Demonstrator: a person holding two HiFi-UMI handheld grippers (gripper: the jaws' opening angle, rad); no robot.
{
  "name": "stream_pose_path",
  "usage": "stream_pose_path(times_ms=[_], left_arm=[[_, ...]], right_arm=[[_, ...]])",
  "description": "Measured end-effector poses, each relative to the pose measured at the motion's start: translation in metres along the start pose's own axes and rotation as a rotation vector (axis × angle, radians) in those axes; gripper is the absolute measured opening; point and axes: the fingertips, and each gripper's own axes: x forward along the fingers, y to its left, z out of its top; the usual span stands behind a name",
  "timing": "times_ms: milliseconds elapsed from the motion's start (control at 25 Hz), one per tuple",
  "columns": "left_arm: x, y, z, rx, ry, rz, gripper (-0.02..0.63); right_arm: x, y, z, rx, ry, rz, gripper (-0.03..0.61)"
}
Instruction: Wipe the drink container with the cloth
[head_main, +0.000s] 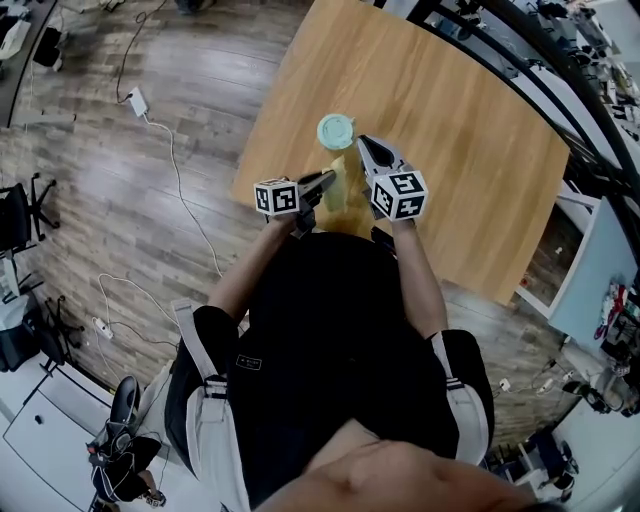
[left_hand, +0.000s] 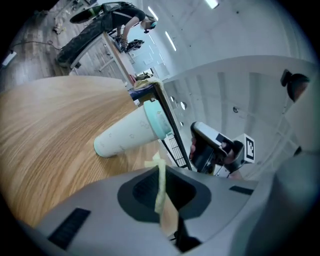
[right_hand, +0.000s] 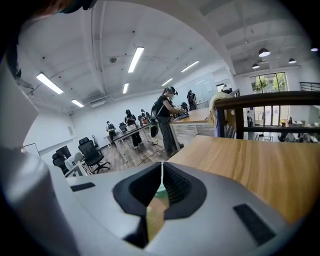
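The drink container (head_main: 336, 131), a pale cup with a mint-green lid, stands on the wooden table (head_main: 450, 130) near its front edge. A yellow cloth (head_main: 336, 192) hangs just in front of the cup, pinched in my left gripper (head_main: 325, 183). In the left gripper view the jaws (left_hand: 160, 167) are shut on a thin fold of the cloth (left_hand: 161, 192), and the cup (left_hand: 127, 134) sits a short way beyond them. My right gripper (head_main: 362, 142) is beside the lid on the right. Its jaws (right_hand: 162, 166) are shut with nothing in them.
The table's front edge (head_main: 300, 225) lies just below the grippers. A black shelf frame (head_main: 520, 50) borders the table's far right side. Cables and a power strip (head_main: 137, 100) lie on the floor to the left. Several people stand at benches (right_hand: 165, 125) far off.
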Motion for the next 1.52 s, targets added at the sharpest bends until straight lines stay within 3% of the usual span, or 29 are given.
stream_pose_path(times_ms=[200,360,680,800,920,1200,1520], left_arm=[[-0.019,-0.033,0.013,0.120,-0.036,-0.005,0.034],[-0.033,-0.051,0.035,0.268,-0.104,0.048,0.034],[-0.064,-0.109,0.095,0.611,-0.325,0.121,0.034],[-0.073,-0.130,0.120,0.694,-0.402,0.188,0.034],[-0.080,-0.153,0.138,0.784,-0.469,0.184,0.034],[-0.093,-0.187,0.166,0.843,-0.592,0.217,0.034],[-0.078,-0.182,0.155,0.833,-0.542,0.192,0.034]], right_arm=[[-0.008,-0.001,-0.002,0.001,-0.017,-0.019,0.034],[-0.015,-0.008,-0.001,0.017,-0.041,-0.054,0.034],[-0.031,-0.009,0.009,0.011,-0.099,-0.121,0.034],[-0.042,-0.007,0.021,0.007,-0.142,-0.156,0.034],[-0.055,-0.001,0.034,0.001,-0.185,-0.176,0.034],[-0.085,0.012,0.059,-0.046,-0.282,-0.253,0.034],[-0.084,0.020,0.052,-0.059,-0.279,-0.242,0.034]])
